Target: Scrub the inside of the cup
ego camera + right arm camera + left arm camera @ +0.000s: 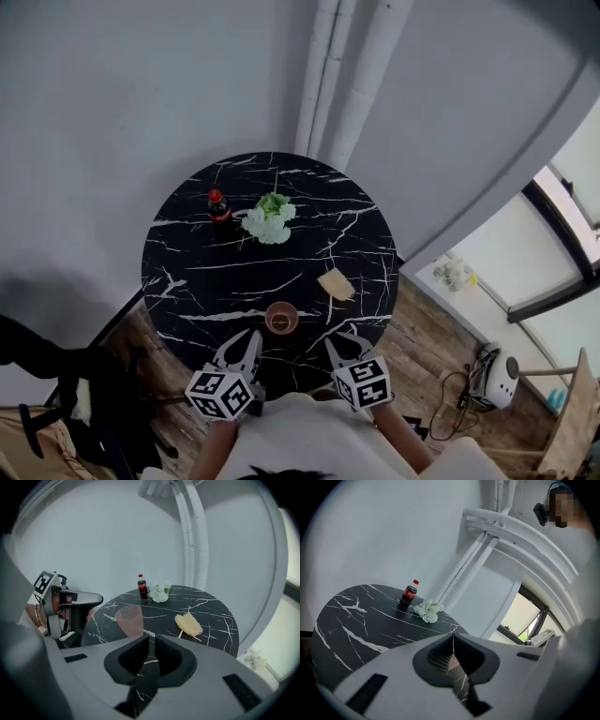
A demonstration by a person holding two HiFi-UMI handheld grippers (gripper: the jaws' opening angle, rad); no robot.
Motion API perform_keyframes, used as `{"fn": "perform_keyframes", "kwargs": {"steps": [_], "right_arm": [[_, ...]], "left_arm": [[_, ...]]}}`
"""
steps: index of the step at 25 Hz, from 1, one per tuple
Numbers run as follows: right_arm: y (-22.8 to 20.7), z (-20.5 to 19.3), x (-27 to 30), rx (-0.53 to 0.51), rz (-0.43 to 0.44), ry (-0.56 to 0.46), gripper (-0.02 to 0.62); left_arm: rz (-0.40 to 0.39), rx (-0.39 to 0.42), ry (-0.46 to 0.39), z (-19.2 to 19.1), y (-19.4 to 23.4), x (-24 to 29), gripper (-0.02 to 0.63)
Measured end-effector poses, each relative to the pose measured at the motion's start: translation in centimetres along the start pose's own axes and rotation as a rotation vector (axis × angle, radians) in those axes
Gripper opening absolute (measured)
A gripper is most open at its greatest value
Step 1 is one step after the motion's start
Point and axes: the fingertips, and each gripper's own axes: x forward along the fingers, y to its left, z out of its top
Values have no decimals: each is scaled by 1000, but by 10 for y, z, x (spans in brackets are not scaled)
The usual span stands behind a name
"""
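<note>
Standing on a round marble table [187, 272] is a translucent cup [281, 319].

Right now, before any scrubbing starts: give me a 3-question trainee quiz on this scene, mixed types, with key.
1. True or false: the cup lies on its side on the table.
2. Which thing sits nearest the bottle? A) the cup B) the white flowers C) the yellow scrubber
3. Short answer: what do the left gripper and the right gripper hold?

Key
1. False: the cup stands upright near the table's front edge.
2. B.
3. Nothing: both grippers are shut and empty, and the scrubber lies untouched on the table.
</note>
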Motion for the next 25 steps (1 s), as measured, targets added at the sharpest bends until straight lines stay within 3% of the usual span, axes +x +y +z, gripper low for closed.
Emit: {"fn": "perform_keyframes", "kwargs": {"steps": [6,7,9,14,21,25], "right_arm": [[-24,13,8,15,-85,-20,40],[-27,17,10,5,-98,-22,53],[-30,22,14,-21,-110,-15,155],[-45,33,23,-94,-135,-13,156],[-78,26,46,-192,-176,97,156],[-80,16,64,-315,-142,201,156]], "left_arm": [[-9,3,32,6,16,3,11],[-17,4,41,6,18,4,11],[-32,-5,66,4,20,5,11],[-60,1,114,-7,18,11,11],[-78,-65,127,-7,21,9,12],[-45,-64,131,-7,29,8,12]]}}
